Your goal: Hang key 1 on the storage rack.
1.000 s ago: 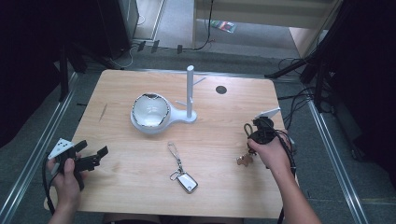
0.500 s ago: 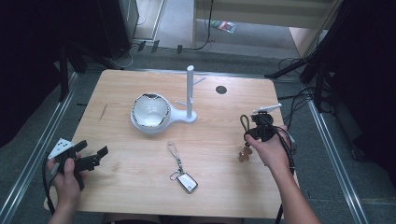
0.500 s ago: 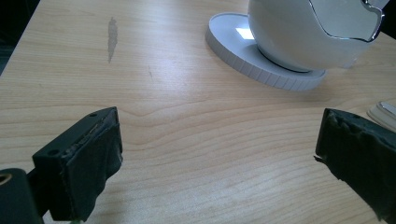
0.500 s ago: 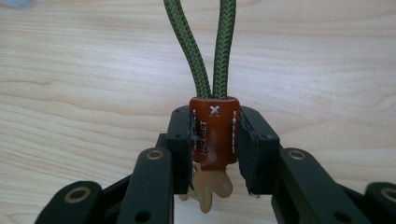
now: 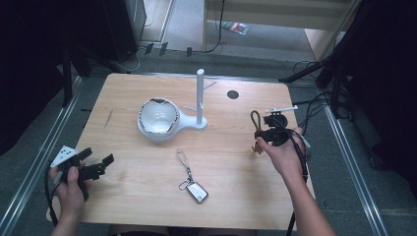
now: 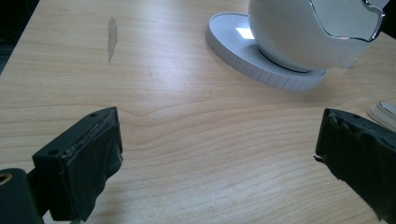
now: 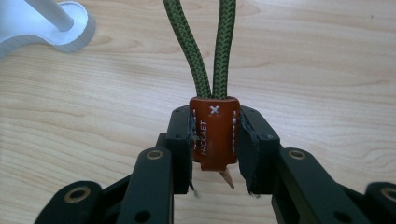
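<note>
The wooden table point(image 5: 147, 196) carries everything, its top a pale plank grain with a dark round hole point(image 5: 232, 94) near the far edge. Toward the middle of the far half stands a white stand point(image 5: 200, 101) with an upright post and 2 thin pegs, and its base runs left into a round tray holding a white bowl point(image 5: 157, 117) with a chrome, jagged rim; in the left gripper view that bowl point(image 6: 308, 32) sits on its ribbed base at the top right. Near the front edge, about midway along it, lies a car key fob point(image 5: 196, 191) on a thin strap, flat on the wood. Over the right side of the table the right gripper point(image 5: 269, 133) is clenched on a keychain point(image 7: 214, 133): the pads press both sides of its brown leather tab, and a green cord loop point(image 7: 208, 51) rises from the tab, lifted off the wood. At the front left corner the left gripper point(image 5: 93, 167) hangs just past the table's edge, its jaws spread wide with nothing between them, only bare wood beyond.
</note>
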Action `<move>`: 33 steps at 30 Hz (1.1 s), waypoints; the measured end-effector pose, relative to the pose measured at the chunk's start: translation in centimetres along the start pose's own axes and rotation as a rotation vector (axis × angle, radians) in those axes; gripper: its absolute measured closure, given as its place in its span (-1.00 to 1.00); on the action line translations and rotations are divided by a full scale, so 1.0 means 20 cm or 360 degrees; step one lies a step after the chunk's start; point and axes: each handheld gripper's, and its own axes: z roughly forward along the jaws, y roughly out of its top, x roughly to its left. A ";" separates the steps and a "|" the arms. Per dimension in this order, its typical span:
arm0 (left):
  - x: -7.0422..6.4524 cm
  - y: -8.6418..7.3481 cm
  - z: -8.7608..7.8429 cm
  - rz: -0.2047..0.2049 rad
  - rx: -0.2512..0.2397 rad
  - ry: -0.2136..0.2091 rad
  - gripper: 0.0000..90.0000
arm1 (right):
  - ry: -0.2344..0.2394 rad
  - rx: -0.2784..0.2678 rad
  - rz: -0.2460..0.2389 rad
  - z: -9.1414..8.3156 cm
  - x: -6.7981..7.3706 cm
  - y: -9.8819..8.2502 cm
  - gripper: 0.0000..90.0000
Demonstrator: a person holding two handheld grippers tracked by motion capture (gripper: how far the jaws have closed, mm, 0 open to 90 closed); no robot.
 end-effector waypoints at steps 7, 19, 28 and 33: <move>0.00 0.00 0.00 -0.0001 -0.0004 -0.0001 -0.97 | 0.0033 -0.0088 -0.0052 -0.01 0.02 0.01 0.53; 0.00 0.00 0.00 -0.0001 -0.0002 -0.0005 -0.97 | 0.0086 -0.0210 -0.0149 -0.01 0.01 0.04 0.52; 0.00 0.00 0.00 -0.0002 -0.0003 -0.0005 -0.97 | 0.0100 -0.0338 -0.0219 -0.03 0.04 0.05 0.52; 0.00 0.00 0.00 -0.0002 -0.0002 -0.0006 -0.97 | 0.0119 -0.0436 -0.0259 -0.04 0.08 0.05 0.52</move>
